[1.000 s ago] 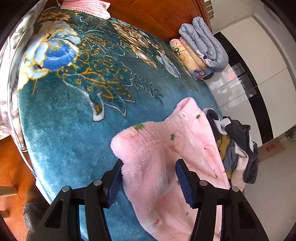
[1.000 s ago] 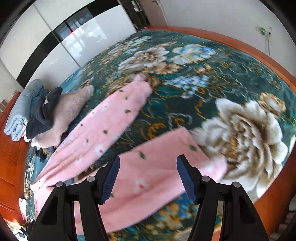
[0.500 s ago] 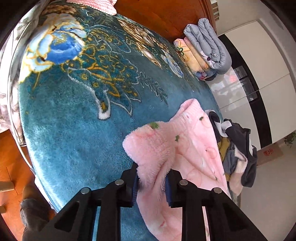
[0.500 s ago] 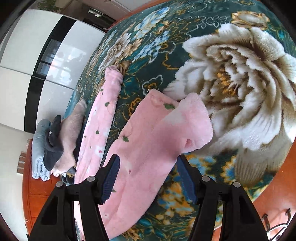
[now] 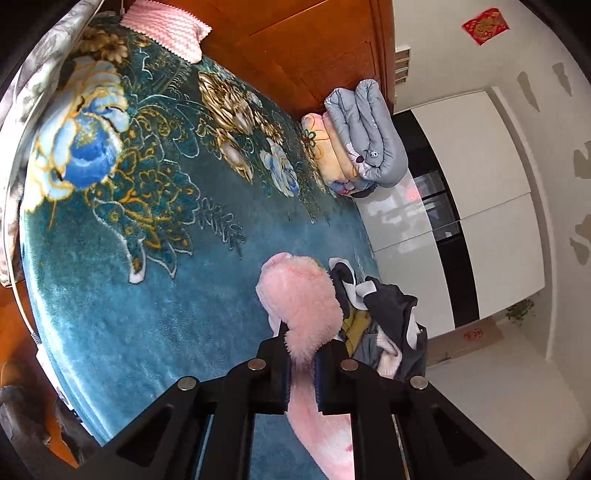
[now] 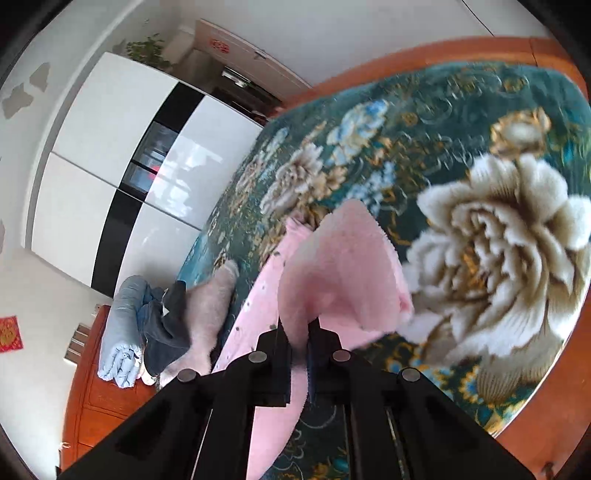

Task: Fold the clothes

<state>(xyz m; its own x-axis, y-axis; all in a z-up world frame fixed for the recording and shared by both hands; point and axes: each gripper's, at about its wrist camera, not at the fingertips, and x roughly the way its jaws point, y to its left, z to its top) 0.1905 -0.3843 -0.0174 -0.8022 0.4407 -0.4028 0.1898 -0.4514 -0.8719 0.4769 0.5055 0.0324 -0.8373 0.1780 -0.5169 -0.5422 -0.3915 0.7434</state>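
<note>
A fluffy pink garment point(image 5: 301, 299) with small green motifs lies on the teal floral blanket point(image 5: 147, 258) of a bed. My left gripper point(image 5: 302, 363) is shut on one end of it and holds that end raised above the blanket. In the right wrist view my right gripper point(image 6: 300, 354) is shut on the other end of the pink garment point(image 6: 343, 273), which bulges up above the jaws; the other leg point(image 6: 251, 317) trails away on the blanket point(image 6: 480, 258).
A heap of unfolded clothes point(image 5: 384, 325), dark grey and pale, lies at the bed's edge, also in the right wrist view point(image 6: 184, 317). Folded quilts point(image 5: 358, 136) stack by the wooden headboard point(image 5: 303, 48). A pink striped pillow point(image 5: 166, 29) sits at the head. White wardrobe doors point(image 6: 110, 166) stand beyond.
Both grippers went from open to shut on the pink garment's ends. Both then lifted, pulling the cloth up off the blanket and bunching it above the jaws.
</note>
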